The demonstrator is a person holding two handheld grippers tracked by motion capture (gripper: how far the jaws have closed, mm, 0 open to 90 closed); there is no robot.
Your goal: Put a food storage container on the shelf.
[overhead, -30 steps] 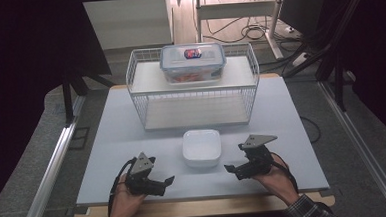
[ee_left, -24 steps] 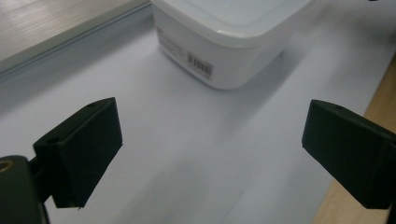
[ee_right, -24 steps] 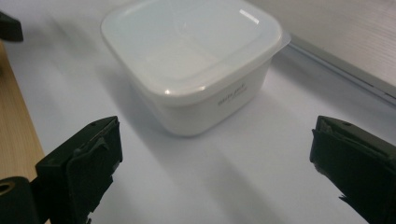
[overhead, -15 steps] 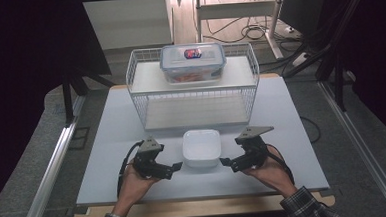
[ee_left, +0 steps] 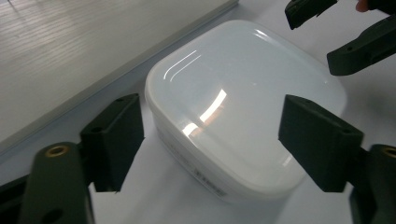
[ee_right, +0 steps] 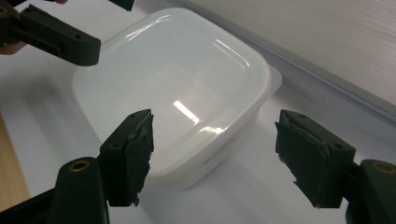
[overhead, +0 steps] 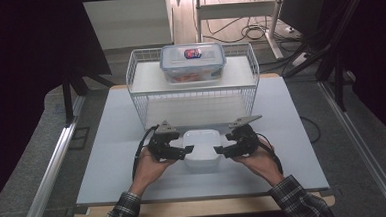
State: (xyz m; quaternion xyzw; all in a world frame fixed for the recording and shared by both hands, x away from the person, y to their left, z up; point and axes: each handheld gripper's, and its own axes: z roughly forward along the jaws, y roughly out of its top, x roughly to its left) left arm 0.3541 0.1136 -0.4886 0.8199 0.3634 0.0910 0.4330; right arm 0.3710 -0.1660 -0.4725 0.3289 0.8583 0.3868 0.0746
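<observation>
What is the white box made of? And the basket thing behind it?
The white box looks like glossy, milky plastic: light glints off its smooth, rounded top. The basket seems to be thin metal wire with a white coating, judging by its open grid of straight rods, though it could be plastic-coated.

This is a lab recording station. Black curtains (overhead: 33, 57) flank the white bench (overhead: 108, 158). Loose cables (overhead: 249, 33) lie on the floor behind that bench.
</observation>
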